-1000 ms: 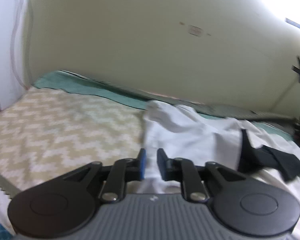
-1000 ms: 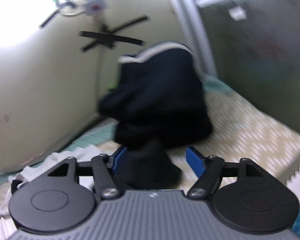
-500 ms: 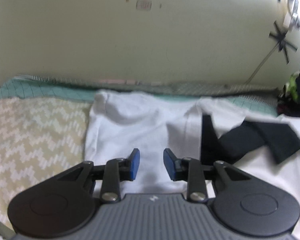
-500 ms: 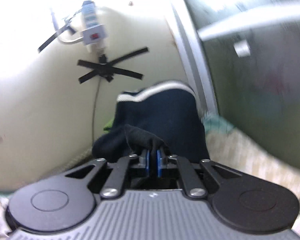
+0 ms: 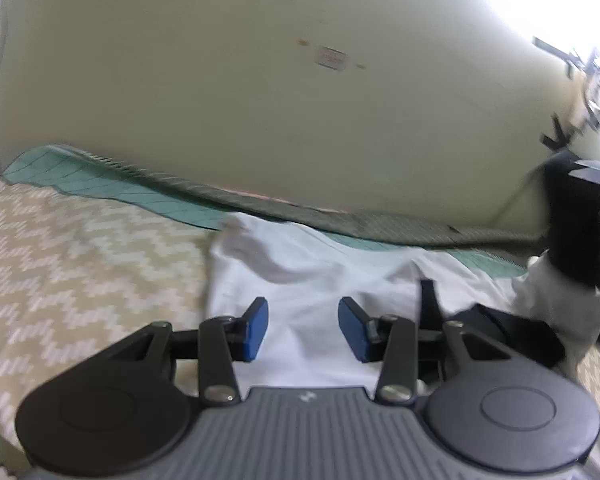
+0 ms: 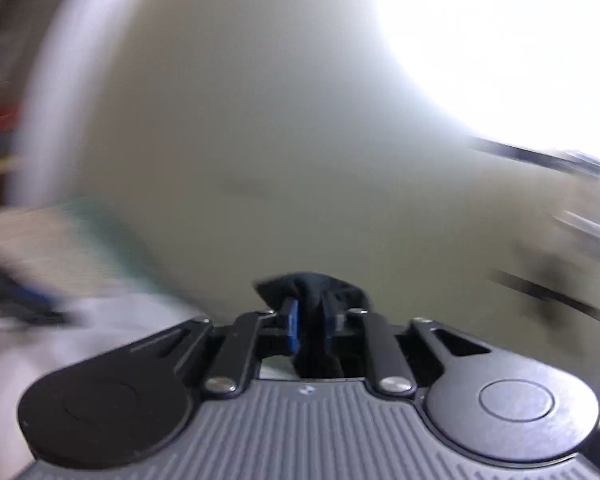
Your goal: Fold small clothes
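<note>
A white garment (image 5: 312, 276) lies spread on the bed, with a black strip of cloth (image 5: 500, 332) on its right part. My left gripper (image 5: 303, 328) hovers over the white garment; its jaws are opening and nothing is between the blue pads. In the right wrist view, which is heavily blurred, my right gripper (image 6: 311, 320) has a dark garment (image 6: 312, 284) pinched between its pads while the jaws are opening slightly. The left wrist view shows that dark garment (image 5: 572, 232) hanging at the far right edge above the bed.
The bed has a beige chevron cover (image 5: 80, 264) on the left and a teal sheet (image 5: 100, 188) along the cream wall (image 5: 300, 120). Black tape and a cable (image 5: 560, 136) are on the wall at the far right.
My right gripper closed on the dark garment, lifted it and swung it fast to the left, rolling as it went. The left gripper's jaws widened over the white garment.
</note>
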Available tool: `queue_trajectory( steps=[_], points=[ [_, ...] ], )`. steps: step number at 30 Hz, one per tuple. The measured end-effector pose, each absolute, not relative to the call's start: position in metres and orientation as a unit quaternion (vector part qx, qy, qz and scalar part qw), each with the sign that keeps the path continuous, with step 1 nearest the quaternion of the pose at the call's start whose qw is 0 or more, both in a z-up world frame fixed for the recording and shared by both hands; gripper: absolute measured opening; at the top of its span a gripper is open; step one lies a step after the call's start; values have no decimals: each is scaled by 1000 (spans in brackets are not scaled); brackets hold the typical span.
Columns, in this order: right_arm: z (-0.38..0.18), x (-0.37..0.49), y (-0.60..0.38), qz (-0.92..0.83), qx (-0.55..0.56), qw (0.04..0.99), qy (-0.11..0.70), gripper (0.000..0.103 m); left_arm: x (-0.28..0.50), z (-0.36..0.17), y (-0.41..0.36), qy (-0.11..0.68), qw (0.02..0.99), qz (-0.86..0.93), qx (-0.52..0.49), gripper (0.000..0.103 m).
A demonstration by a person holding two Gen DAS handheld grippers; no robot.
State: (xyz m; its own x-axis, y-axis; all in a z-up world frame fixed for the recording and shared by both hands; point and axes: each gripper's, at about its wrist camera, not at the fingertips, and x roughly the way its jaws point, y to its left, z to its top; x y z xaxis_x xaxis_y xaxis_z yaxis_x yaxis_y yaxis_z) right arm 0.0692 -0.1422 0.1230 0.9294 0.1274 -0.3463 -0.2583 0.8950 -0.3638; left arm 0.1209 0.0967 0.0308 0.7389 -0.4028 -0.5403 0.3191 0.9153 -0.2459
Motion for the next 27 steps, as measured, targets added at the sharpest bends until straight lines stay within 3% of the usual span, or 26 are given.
queue_trajectory(
  steps=[1,4,7,12,14,16,17,18,19,24,27],
  points=[
    [118,77,-121,148,-214,950,171,31,124,31,103,309,930,-186,-75,40],
    [124,80,-104,198,-203,947,149,35,130,33,120,314,928,-168,-111,40],
    [137,81,-156,156,-89,971,159,40,129,38,125,309,923,-185,-134,40],
    [99,81,-241,24,0,968,250,42,117,43,102,285,931,-210,-93,41],
    [73,82,-260,-6,23,957,288,56,111,42,89,277,933,-219,-70,42],
    [51,85,-271,-19,39,949,313,57,109,38,77,279,932,-228,-49,42],
    [39,89,-274,-18,44,945,325,51,108,35,71,282,931,-229,-38,42],
    [29,92,-272,-16,42,939,340,34,109,32,65,286,930,-229,-25,42],
    [19,99,-273,-26,25,934,356,0,110,28,59,291,930,-226,-12,42],
    [-5,110,-289,-183,-60,918,346,0,119,11,45,322,925,-203,26,42],
    [7,95,-313,-136,44,931,336,0,121,8,47,328,923,-202,20,42]
  ],
)
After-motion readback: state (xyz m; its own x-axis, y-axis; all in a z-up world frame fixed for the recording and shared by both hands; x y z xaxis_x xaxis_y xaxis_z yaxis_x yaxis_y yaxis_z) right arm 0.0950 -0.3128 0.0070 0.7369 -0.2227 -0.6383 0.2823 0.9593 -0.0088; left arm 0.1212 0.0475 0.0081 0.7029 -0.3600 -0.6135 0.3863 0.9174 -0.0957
